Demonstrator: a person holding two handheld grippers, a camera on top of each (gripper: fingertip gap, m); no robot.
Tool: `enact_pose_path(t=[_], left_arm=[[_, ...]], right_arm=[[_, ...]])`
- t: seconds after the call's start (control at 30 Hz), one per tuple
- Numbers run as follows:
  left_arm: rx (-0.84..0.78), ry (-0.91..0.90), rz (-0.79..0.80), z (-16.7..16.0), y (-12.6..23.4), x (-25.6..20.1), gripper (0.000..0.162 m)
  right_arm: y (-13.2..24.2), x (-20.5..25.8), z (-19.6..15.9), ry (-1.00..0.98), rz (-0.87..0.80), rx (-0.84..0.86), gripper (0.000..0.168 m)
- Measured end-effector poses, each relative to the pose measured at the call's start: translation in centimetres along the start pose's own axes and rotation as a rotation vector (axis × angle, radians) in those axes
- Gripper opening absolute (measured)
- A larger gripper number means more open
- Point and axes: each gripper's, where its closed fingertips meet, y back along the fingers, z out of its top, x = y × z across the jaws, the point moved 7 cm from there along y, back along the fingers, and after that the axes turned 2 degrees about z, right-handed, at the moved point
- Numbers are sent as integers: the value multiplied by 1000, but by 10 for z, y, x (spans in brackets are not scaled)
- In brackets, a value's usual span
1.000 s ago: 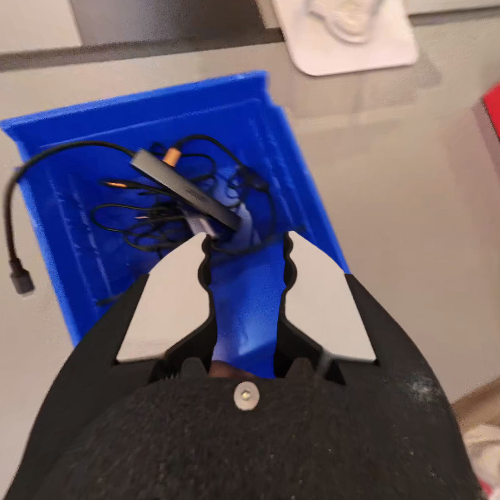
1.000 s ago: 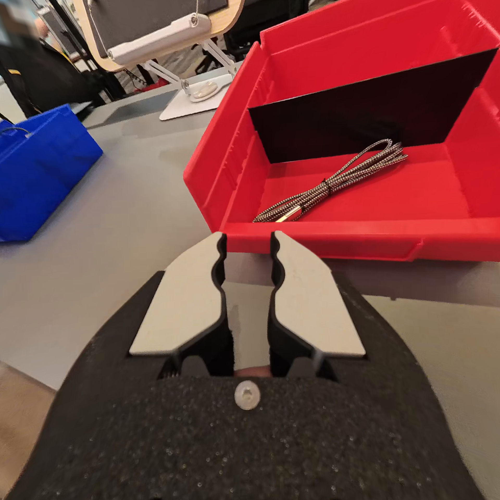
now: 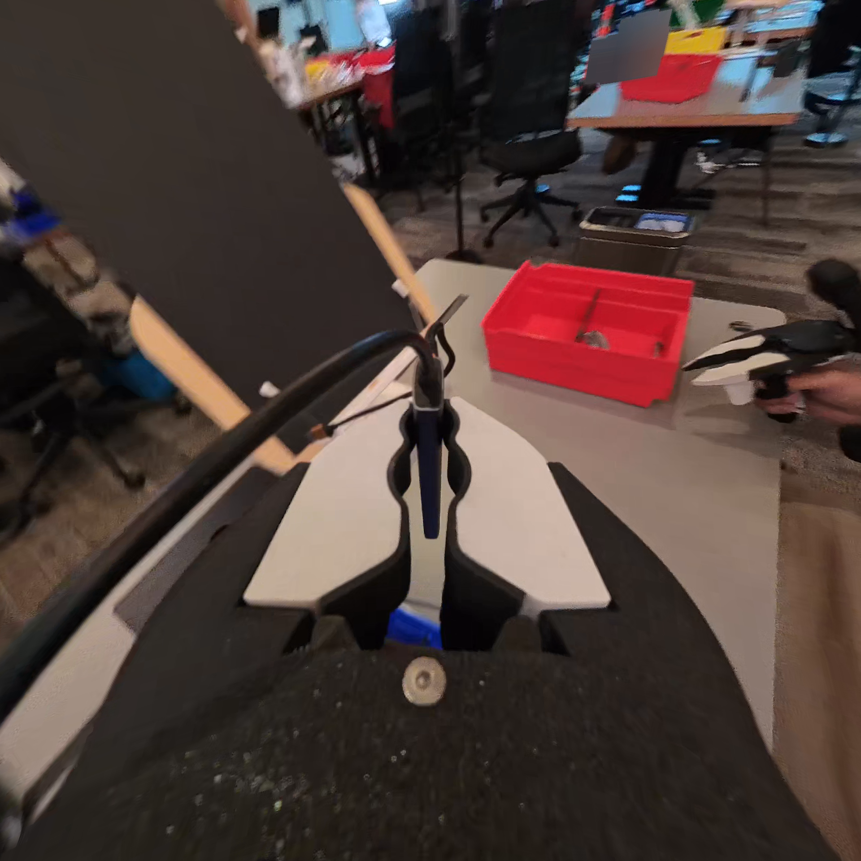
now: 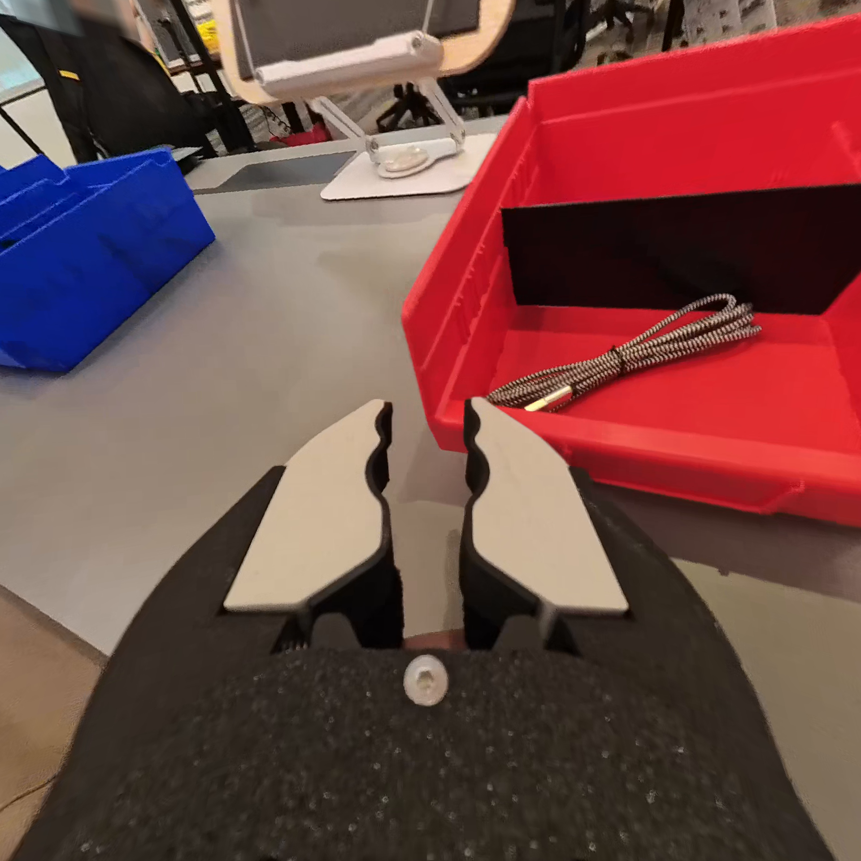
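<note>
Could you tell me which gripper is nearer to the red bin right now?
Right. The right gripper hovers open just off the red bin's near corner. The left gripper, shut on a slim dark adapter, is farther back across the table.

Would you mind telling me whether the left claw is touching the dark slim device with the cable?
Touching. The left wrist view shows the left claw shut on the dark slim device, both fingers pressed against its sides.

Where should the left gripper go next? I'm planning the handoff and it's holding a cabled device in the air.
Probably carry it toward the red bin. The left gripper is shut on the slim dark device, cable trailing, while the bin lies ahead on the grey table.
</note>
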Motion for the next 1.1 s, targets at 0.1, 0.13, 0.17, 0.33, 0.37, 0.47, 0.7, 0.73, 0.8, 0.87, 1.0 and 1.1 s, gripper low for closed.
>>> enact_pose_path(t=[0.1, 0.13, 0.17, 0.33, 0.37, 0.47, 0.7, 0.73, 0.8, 0.87, 1.0, 1.1], left_arm=[[3, -96, -102, 9, -19, -48, 10], [26, -114, -130, 2, -28, -64, 10], [49, -108, -170, -10, -38, -79, 10], [126, 220, -506, -78, -90, -146, 10], [156, 306, -581, -88, -99, -157, 10], [295, 515, -770, -112, -121, -183, 10], [491, 701, -972, -137, -145, -209, 10], [486, 724, -985, -138, -146, -209, 10], [462, 769, -1021, -139, -147, -209, 10], [456, 789, -1045, -141, -149, -211, 10], [457, 791, -1084, -147, -152, -219, 10], [443, 821, -1064, -153, -155, -218, 10]], right_arm=[[2, 12, 5, 64, 44, -45, 28], [3, 16, 6, 89, 60, -56, 29], [5, 22, 6, 119, 83, -68, 29], [20, 64, 17, 371, 231, -219, 29], [22, 77, 21, 432, 277, -227, 29], [27, 119, 40, 560, 446, -247, 29], [-9, 164, 67, 759, 637, -264, 28], [-18, 166, 64, 769, 626, -238, 28], [-32, 170, 54, 784, 620, -186, 28], [-42, 171, 44, 802, 585, -162, 27], [-45, 165, 35, 788, 623, -217, 13], [-48, 162, 33, 764, 635, -180, 12]])
